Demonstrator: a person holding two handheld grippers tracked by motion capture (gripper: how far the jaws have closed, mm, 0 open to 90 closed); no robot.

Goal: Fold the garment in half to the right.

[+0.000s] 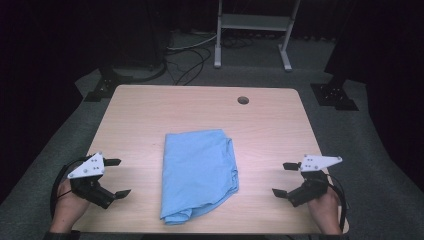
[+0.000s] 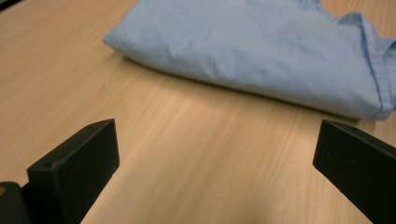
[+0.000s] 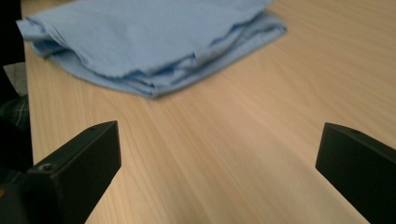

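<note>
High view: a folded light-blue cloth [image 1: 199, 172] lies flat on the wooden worktop [image 1: 135, 115], between the two tools and well apart from each. The left tool [image 1: 116, 177] rests at the near left corner with its jaws spread wide and nothing between them; the cloth lies ahead of its jaws. The right tool [image 1: 282, 178] sits at the near right edge, jaws likewise spread and empty, pointing toward the cloth. A round grommet hole [image 1: 243, 100] sits far beyond both tools.

Left gripper view: the cloth [image 2: 261, 51] lies ahead of the jaws, its long folded edge facing the tool, with a hemmed, rumpled corner at far right. Bare worktop [image 2: 187, 154] separates the jaws from it.

Right gripper view: the cloth [image 3: 149, 42] lies ahead and to the left, showing several stacked, loose layers along its nearer edge.

Assessment: the cloth appears light, soft and limp; it would likely sag and unfold when lifted. A corner or hemmed edge, pinching all layers together, seems the soundest hold. The smooth worktop may let it slide.

No brand, label or legible writing is visible.
</note>
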